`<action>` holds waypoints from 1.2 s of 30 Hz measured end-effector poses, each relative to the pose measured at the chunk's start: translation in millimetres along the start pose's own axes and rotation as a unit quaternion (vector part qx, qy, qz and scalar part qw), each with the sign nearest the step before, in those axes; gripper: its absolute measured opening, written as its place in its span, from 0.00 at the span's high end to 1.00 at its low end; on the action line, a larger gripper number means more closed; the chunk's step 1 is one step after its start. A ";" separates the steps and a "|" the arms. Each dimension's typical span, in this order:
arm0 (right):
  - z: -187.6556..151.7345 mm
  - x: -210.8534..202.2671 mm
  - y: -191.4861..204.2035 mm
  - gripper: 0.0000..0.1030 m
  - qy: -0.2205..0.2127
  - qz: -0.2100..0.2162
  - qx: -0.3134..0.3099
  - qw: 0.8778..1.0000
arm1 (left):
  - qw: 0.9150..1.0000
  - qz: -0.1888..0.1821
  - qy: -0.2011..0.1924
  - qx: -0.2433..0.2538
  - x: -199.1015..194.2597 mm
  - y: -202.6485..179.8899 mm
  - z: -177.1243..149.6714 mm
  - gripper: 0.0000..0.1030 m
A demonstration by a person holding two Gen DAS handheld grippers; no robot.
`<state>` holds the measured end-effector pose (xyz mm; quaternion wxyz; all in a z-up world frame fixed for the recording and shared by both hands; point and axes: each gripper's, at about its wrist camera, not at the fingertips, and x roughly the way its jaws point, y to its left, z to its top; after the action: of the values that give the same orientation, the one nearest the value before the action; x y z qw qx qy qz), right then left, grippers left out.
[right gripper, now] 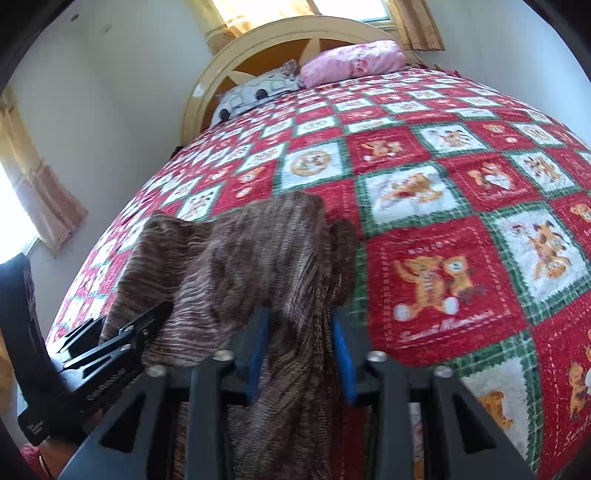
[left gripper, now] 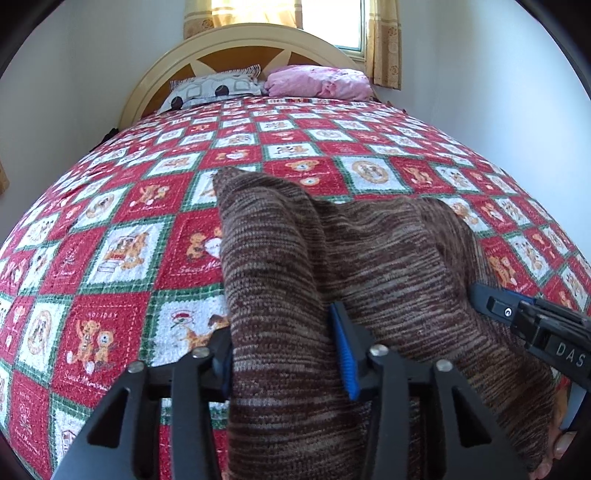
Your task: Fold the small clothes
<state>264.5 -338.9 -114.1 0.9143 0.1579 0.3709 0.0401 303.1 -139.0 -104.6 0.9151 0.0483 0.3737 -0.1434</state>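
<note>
A brown striped knit garment (left gripper: 332,266) lies bunched on the bed near its front edge; it also shows in the right wrist view (right gripper: 251,258). My left gripper (left gripper: 284,354) is shut on the garment's near edge, with cloth between the blue pads (left gripper: 345,354). My right gripper (right gripper: 299,350) is shut on another part of the near edge, cloth hanging down between its blue pads (right gripper: 341,354). The right gripper shows at the right of the left wrist view (left gripper: 532,321); the left gripper shows at the lower left of the right wrist view (right gripper: 110,343).
The bed is covered by a red, white and green bear-print quilt (left gripper: 147,229). A patterned pillow (left gripper: 214,88) and a pink pillow (left gripper: 317,83) lie at the cream headboard (left gripper: 236,40). Walls and a curtained window (left gripper: 332,22) stand behind.
</note>
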 end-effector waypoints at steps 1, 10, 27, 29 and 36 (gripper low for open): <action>-0.6 -0.9 3.6 0.80 -0.003 -0.008 -0.008 1.000 | 1.000 -0.002 0.000 -0.001 0.0 0.8 0.0 0.60; -2.1 -6.8 10.6 0.84 -0.016 -0.026 -0.022 0.999 | 1.000 0.018 0.010 0.010 -4.7 -4.9 2.7 0.74; -21.0 -79.1 56.3 0.86 -0.069 -0.018 -0.021 0.997 | 0.999 -0.024 -0.027 -0.032 -85.5 18.6 -1.4 0.77; -21.2 -89.4 62.0 0.86 -0.077 -0.012 -0.020 0.997 | 0.998 -0.033 -0.033 -0.042 -93.2 24.7 -4.5 0.77; -29.0 -117.5 92.4 0.86 -0.093 0.007 -0.028 0.995 | 0.998 -0.021 -0.035 -0.047 -116.1 40.9 -17.0 0.77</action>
<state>163.8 -266.3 -26.1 0.9485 0.1377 0.2821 0.0425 225.0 -70.3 -36.5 0.9258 -0.0080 0.3483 -0.1464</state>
